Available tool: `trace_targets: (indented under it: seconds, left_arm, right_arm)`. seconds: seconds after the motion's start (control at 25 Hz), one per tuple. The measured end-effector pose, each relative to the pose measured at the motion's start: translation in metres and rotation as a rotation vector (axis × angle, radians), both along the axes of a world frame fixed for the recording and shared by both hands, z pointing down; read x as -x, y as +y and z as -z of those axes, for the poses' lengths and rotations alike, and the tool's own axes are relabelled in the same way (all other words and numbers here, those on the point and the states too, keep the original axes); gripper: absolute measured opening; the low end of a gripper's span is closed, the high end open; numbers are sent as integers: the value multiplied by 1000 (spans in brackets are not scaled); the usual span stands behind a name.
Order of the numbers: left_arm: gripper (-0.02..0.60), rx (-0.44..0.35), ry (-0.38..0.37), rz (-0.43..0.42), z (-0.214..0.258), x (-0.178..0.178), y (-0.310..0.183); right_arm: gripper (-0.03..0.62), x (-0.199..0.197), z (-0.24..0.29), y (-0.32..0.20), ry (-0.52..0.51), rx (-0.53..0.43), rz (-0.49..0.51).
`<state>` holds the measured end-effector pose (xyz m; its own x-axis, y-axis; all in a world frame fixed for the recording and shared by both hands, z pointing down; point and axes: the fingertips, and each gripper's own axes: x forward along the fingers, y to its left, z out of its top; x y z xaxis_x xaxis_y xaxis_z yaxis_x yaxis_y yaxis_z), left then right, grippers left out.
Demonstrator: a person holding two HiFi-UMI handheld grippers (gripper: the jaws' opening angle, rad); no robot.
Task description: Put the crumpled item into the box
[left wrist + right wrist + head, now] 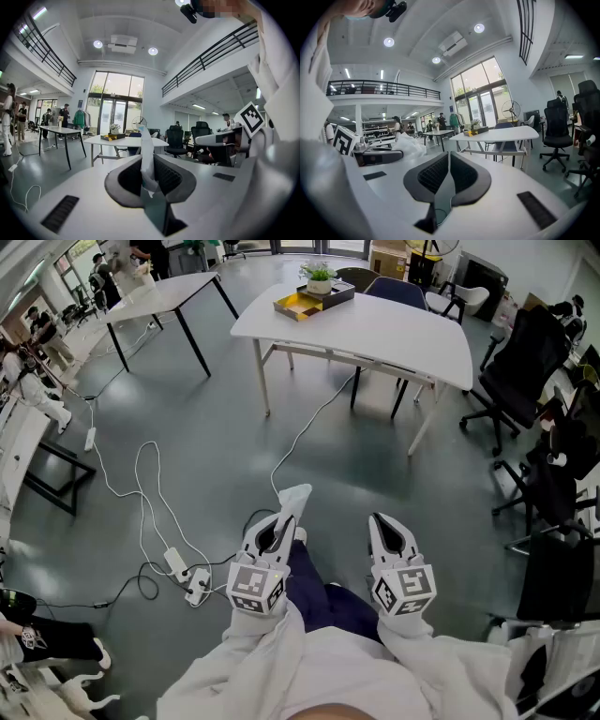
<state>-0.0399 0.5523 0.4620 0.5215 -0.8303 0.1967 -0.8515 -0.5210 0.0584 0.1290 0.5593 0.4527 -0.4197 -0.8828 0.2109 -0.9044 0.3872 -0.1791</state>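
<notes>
Head view: left tool [284, 519] and right tool [384, 524] side by side, low over grey floor [234, 456], ahead of person's white sleeves [253, 652]. Left tool clenched on white crumpled strip [296, 495], paper-like; strip pinched between pads, upper end sticking out past jaw tips. Right tool clenched, jaws together, nothing between them. Yellow shallow open box [298, 306] on white rounded counter [394, 334], well apart from both tools, beside dark tray [336, 293] with potted plant [320, 277]. White cables [145, 502] and power strip [178, 565] on floor, left of tools.

head camera looks down; others face white table [375, 329].
</notes>
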Motion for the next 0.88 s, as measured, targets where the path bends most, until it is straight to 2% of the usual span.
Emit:
trace_targets:
  seconds: [0.32,0.68,0.88]
  left_arm:
    - [52,31,25,2,-9,2,14]
    - [52,49,13,-7,-15,-2,23]
    - [52,46,2,1,-14,2,9]
  right_arm:
    - [41,2,-2,12,-18,-12,-6]
    - [41,-2,-16,24,-20,35,-25]
    - [41,-7,-18,14,-18,40,-41]
